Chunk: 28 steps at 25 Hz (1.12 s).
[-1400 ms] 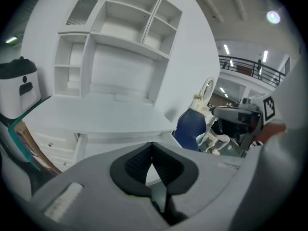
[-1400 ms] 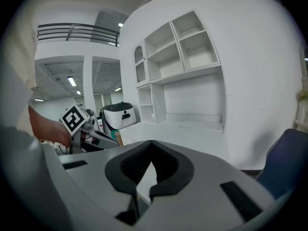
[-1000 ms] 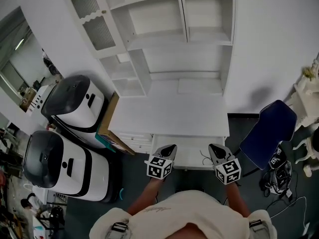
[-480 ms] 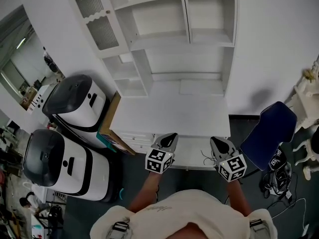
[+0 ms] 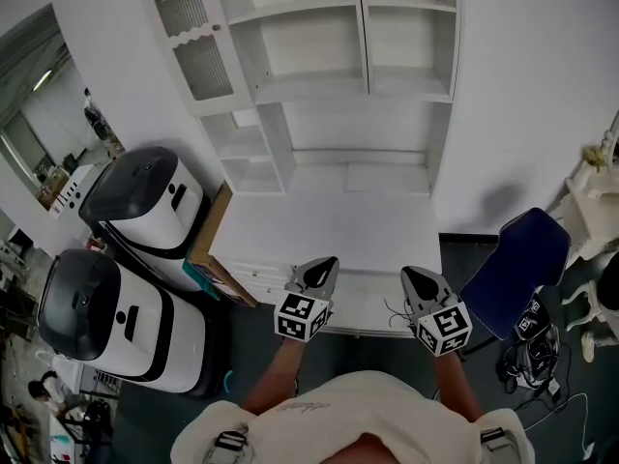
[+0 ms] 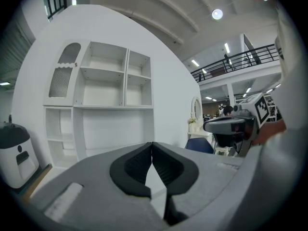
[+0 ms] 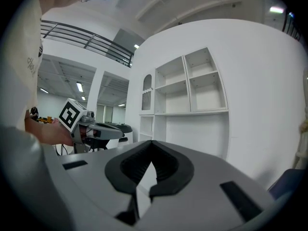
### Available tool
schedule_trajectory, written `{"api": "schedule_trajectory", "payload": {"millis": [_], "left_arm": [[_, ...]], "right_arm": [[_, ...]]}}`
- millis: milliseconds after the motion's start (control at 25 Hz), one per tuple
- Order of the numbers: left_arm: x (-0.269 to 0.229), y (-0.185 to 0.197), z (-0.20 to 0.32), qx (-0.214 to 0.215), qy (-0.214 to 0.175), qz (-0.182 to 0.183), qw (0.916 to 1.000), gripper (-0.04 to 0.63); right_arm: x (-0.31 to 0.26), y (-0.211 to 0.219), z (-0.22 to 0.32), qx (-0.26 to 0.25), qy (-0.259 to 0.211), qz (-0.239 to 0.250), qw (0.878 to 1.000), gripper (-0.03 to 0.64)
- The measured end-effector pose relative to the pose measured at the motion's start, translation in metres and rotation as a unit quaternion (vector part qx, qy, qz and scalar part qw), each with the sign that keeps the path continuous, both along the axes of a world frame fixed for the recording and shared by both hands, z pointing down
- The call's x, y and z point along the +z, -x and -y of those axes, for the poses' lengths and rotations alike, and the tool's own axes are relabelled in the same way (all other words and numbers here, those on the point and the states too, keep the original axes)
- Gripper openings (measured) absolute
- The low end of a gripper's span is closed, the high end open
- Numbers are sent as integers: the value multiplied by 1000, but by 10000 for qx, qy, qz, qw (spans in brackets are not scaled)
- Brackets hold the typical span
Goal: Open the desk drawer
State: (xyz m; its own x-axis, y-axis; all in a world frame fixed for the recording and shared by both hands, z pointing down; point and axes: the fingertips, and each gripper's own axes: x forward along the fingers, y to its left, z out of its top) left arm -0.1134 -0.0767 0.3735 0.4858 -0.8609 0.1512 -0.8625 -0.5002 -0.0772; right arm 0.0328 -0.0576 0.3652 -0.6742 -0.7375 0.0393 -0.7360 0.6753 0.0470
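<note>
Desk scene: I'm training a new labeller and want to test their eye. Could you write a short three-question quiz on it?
1. True or false: the left tool is clamped on a drawer handle.
2. In the head view, what stands to the right of the desk? A) a blue chair B) a ladder C) a fridge
3. Fill in: the jaws of the right tool are ___, with nothing between them.

Key: 1 false, its jaws are together on nothing. 2 A. 3 shut.
</note>
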Motion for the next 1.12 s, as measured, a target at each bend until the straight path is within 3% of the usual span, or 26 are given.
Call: {"api": "schedule_trajectory", "payload": {"millis": [560,1120], "left_arm": [[28,-3,-18,39,318,77,9995,15],[29,-6,-29,36,247,92,9996,15]], "right_arm": [[8,1,-9,-80,43,-122,9999,2],[23,8,-21,-141,140,-268,9994,2]]}}
